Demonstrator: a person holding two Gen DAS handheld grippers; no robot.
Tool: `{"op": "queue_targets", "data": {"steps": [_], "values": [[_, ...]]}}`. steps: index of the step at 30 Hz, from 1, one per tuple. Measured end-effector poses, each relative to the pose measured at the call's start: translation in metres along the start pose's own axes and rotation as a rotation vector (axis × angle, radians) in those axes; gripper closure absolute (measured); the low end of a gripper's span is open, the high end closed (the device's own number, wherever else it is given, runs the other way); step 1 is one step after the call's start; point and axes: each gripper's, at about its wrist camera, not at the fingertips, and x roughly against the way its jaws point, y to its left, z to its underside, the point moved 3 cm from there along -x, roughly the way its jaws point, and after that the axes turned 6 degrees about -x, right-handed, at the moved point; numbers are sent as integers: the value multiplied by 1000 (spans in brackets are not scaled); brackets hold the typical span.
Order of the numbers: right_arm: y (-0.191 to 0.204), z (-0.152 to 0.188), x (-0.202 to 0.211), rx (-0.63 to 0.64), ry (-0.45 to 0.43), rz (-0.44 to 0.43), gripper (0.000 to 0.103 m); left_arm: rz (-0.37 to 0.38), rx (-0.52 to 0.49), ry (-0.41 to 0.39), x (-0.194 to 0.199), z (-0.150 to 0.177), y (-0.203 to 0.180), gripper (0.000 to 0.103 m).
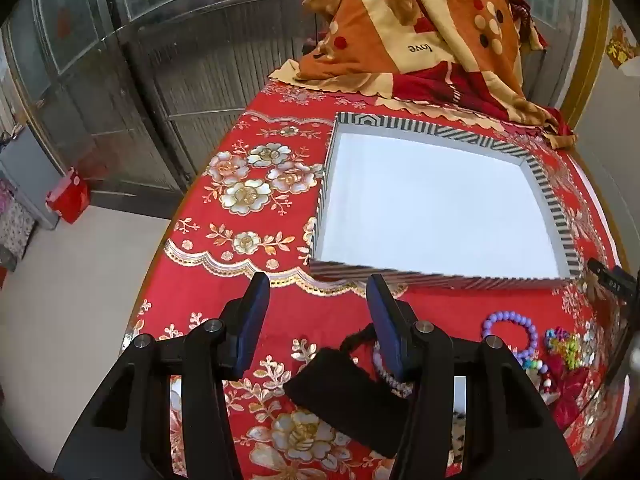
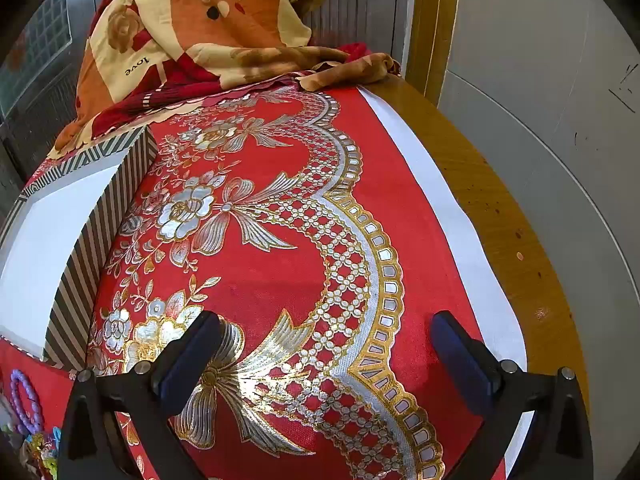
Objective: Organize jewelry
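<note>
A: Where's the jewelry?

B: At the near edge of the table, in the left wrist view. A purple bead bracelet (image 1: pixel 510 330) lies flat on the red tablecloth (image 1: pixel 248 292), and just beside it on the right sits a heap of bright mixed trinkets (image 1: pixel 562 346). A black drawstring pouch (image 1: pixel 344 390) lies to the left of them, with a pale bead strand (image 1: pixel 386 374) touching its edge, half hidden behind a finger.

A: And the box?

B: The striped box (image 1: pixel 536 196) sits beyond the jewelry, open, its white inside bare.

A: The tools?

B: The left gripper (image 1: pixel 316 316) hangs over the cloth, tilted down, jaws apart, nothing between the pads; the pouch lies under its right finger. The right gripper (image 2: pixel 324 356) is spread very wide over the gold and silver ribbon pattern and grips nothing either.

A: The surface?

B: Red cloth with foil flowers and a scalloped lattice border. On the right a white strip, then bare wooden table edge (image 2: pixel 492 208). At the far end a crumpled orange and red blanket (image 1: pixel 424 28) printed with "love".

A: The room?

B: Metal doors (image 1: pixel 168 52) with patterned glass behind the table, a pale floor, a small red bag (image 1: pixel 68 196) by the doors, and a plain grey wall (image 2: pixel 552 60) on the right
</note>
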Motion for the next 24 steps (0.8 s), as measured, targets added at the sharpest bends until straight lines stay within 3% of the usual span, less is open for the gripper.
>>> {"op": "queue_targets", "data": {"steps": [3, 7, 11, 15, 24], "values": [[-1, 3, -3, -1, 1, -1, 0, 11, 1, -54, 10, 9, 4, 53], [-1, 5, -8, 4, 12, 2, 0, -26, -31, -41, 15, 14, -5, 53], [1, 9, -7, 14, 128, 32, 3, -9, -15, -33, 16, 13, -3, 53], [10, 18, 36, -2, 71, 28, 5, 18, -7, -32, 16, 13, -2, 53], [90, 55, 123, -1, 25, 0, 5, 58, -29, -14, 15, 19, -6, 53]]}}
